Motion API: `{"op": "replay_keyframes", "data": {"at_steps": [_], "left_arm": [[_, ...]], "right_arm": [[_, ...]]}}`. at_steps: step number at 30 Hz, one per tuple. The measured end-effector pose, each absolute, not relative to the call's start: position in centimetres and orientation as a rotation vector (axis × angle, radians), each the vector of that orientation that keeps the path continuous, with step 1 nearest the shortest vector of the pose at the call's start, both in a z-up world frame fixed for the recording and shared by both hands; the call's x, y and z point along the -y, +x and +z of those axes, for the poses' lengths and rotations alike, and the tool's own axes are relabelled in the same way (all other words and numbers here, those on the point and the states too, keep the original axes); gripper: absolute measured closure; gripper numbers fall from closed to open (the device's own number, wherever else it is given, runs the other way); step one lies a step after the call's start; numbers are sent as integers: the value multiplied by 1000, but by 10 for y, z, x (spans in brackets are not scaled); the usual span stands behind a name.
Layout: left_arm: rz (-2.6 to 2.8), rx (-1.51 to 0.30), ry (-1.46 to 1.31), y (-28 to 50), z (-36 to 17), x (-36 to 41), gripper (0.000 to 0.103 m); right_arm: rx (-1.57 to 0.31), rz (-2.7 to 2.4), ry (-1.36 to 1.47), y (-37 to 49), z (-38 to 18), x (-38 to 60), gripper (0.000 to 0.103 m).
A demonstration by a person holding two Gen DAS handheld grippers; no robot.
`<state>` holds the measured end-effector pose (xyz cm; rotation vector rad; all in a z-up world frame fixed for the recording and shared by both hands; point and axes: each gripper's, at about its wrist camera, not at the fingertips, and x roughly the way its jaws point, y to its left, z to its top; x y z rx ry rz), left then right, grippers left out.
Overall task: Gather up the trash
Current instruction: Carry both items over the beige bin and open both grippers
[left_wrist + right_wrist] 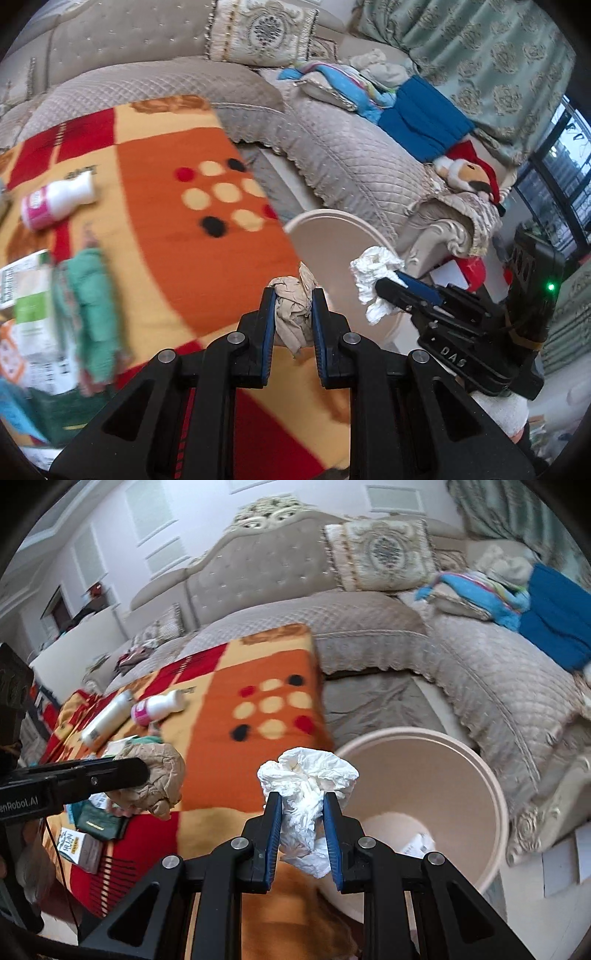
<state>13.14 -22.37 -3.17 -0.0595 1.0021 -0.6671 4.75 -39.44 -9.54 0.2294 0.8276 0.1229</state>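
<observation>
Here the left gripper (293,308) pinches a crumpled brown paper wad (293,314) between its blue-padded fingers (269,332), held over the edge of the orange, red and cream patterned blanket (166,221) just beside the beige trash bin (332,221); in the right wrist view the same wad (155,779) bulges past the gripper, whose far finger is hidden behind the near one. The right gripper (303,812) clamps a crumpled white tissue (308,786), which sits at the near rim of the bin (495,794), with part of the tissue overlapping the opening. Inside the bin a pale scrap (417,843) lies on the bottom, partly cut off by the gripper's linkage. On the blanket a white bottle with a pink label (55,201) lies on its side, blurred; beside it in the right wrist view lies a longer white bottle (105,720). Printed cartons and a teal wrapper (92,295) at the left margin are smeared, so their lettering cannot be read. A dark green packet (99,825) lies half hidden beneath the left gripper. Behind stands a quilted beige sofa (369,627) bearing an embroidered cushion (380,554), blue folded cloth (424,118) and a Santa plush toy (469,173).
</observation>
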Motion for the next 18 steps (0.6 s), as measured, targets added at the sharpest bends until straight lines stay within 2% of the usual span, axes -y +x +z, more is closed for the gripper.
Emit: {"op": "replay_keyframes", "data": {"at_steps": [7, 18], "left_arm": [[-701, -1021, -53, 134, -47, 265, 87], [-719, -1029, -84, 143, -62, 289, 85]], "right_arm": [[-851, 53, 254, 39, -110, 428, 81], [-886, 2, 299, 41, -133, 452, 81]]}}
